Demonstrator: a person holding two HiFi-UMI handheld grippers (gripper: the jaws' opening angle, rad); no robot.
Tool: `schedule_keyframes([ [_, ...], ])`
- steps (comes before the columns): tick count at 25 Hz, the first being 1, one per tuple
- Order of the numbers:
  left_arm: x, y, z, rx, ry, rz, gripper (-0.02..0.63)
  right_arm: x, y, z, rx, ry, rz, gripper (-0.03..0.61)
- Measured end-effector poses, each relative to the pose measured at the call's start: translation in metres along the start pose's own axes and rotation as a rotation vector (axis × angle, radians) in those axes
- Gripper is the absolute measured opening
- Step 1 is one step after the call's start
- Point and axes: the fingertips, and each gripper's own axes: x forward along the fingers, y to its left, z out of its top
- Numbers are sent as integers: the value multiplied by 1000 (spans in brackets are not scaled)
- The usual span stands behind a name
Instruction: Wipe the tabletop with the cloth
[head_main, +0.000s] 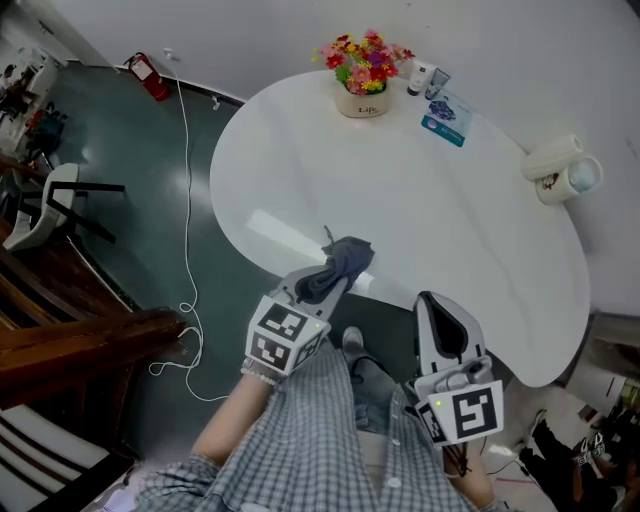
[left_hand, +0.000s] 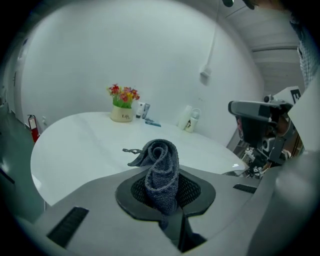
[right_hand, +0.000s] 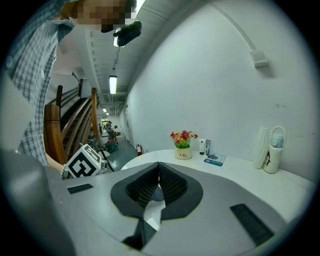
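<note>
A dark grey cloth (head_main: 340, 265) is bunched up in my left gripper (head_main: 335, 270), which is shut on it at the near edge of the white oval table (head_main: 400, 190). In the left gripper view the cloth (left_hand: 161, 170) stands rolled between the pads, held above the tabletop (left_hand: 85, 145). My right gripper (head_main: 440, 315) hangs at the table's near rim to the right, jaws closed with nothing in them; in the right gripper view (right_hand: 159, 172) the pads meet at their tips.
A flower pot (head_main: 362, 72), two small tubes (head_main: 428, 80) and a blue leaflet (head_main: 446, 118) stand at the far side. A white roll and mug (head_main: 562, 170) sit at the right edge. A cable (head_main: 188, 250), chair (head_main: 55, 205) and fire extinguisher (head_main: 148, 76) are on the floor, left.
</note>
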Motion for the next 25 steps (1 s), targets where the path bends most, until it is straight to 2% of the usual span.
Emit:
schedule_keyframes([
  [5, 14, 37, -28, 40, 128, 126, 57, 12, 2, -2, 6, 25, -7, 9],
  [9, 18, 65, -42, 76, 185, 199, 57, 22, 7, -2, 13, 30, -16, 9],
  [19, -8, 130, -35, 76, 193, 302, 57, 46, 13, 7, 28, 27, -50, 9],
  [25, -34, 195, -29, 8, 167, 401, 57, 66, 24, 13, 30, 27, -64, 9],
])
